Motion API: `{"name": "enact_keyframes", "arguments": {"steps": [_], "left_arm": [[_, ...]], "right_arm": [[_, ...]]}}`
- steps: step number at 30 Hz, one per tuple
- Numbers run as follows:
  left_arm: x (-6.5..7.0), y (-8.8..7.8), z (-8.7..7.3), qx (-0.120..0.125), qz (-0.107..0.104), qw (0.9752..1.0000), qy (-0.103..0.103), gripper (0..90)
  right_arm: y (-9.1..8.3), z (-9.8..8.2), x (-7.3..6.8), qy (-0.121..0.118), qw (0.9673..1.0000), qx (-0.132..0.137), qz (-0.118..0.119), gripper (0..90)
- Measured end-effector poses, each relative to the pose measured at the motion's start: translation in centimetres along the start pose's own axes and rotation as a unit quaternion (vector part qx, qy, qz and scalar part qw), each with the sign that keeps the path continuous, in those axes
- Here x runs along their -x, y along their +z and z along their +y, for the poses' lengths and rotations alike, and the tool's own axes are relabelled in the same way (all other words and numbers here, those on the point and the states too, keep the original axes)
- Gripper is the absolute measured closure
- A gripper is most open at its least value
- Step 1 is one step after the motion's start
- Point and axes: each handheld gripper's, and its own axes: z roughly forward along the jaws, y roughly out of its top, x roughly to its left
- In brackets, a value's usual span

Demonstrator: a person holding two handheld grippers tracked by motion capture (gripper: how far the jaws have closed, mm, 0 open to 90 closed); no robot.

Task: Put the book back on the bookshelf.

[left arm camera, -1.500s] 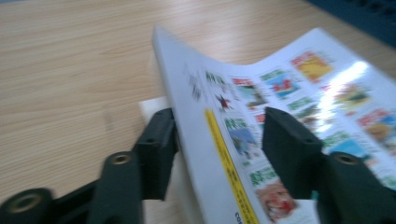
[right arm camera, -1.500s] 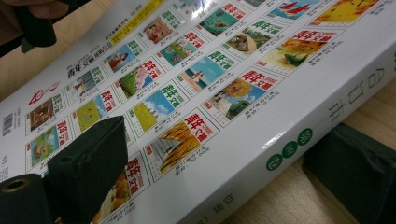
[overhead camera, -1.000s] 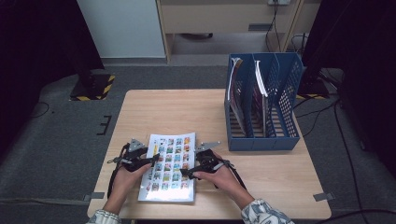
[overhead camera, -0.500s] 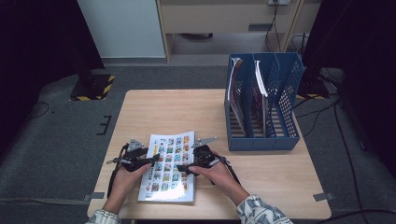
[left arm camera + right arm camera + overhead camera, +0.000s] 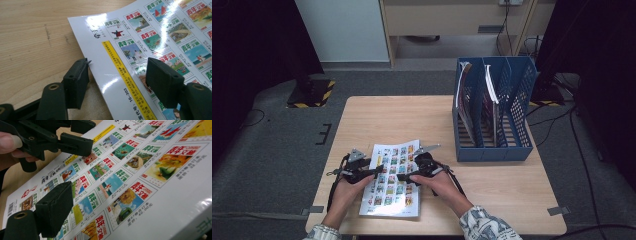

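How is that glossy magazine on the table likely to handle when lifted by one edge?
The magazine would probably sag: its corner already curls off the table. The shiny cover glares, so the pads may slip. It looks thin, so likely light.

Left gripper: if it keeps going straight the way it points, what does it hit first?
Most likely the magazine: the left gripper has open jaws straddling its edge. The right gripper lies farther across; depth unclear.

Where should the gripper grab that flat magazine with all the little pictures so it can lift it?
Probably by a long side edge. The magazine lies flat on the table, so jaws can't close around it from above. The left gripper already straddles the left edge, open, one jaw on wood, one above the cover. Slide in sideways there, then pinch.
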Motion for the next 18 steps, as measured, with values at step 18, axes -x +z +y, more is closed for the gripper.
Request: {"name": "enact_keyframes", "arguments": {"steps": [18], "left_arm": [[0.04, 0.00, 0.04, -0.001, 0.000, 1.0000, 0.001, 34.5]], "right_arm": [[-0.08, -0.23, -0.09, 0.011, 0.9997, 0.014, -0.017, 20.3]]}}
